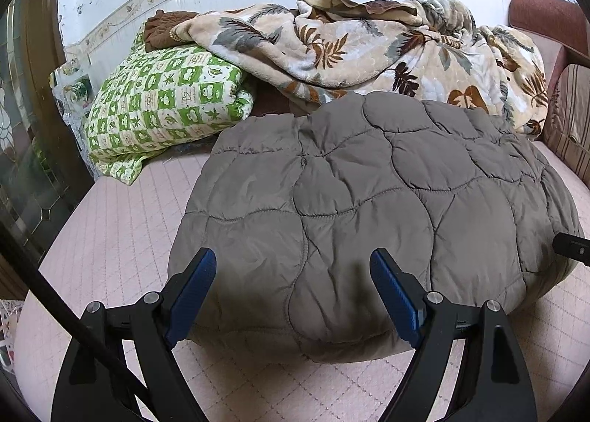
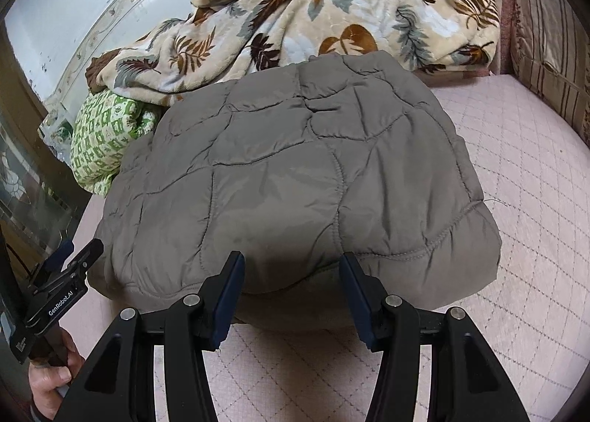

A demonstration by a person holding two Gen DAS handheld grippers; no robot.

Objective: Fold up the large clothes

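A grey-brown quilted jacket (image 1: 368, 201) lies folded into a thick pad on the pink quilted mattress (image 1: 110, 256). My left gripper (image 1: 293, 260) hovers over the jacket's near left part with its blue pads wide apart and nothing pinched. My right gripper (image 2: 293, 261) is open at the jacket's (image 2: 295, 171) near edge. Its pads flank the puffy hem without squeezing it. In the right wrist view the left gripper (image 2: 79, 248) shows at the far left, with a hand (image 2: 48, 381) on its handle.
Behind the jacket, against the white tiled wall, lies a crumpled beige leaf-print blanket (image 1: 368, 42). A folded green checked quilt (image 1: 162, 105) sits at the back left. A striped cushion (image 2: 549, 46) stands on the right, and a glass-panelled door (image 1: 25, 149) borders the left.
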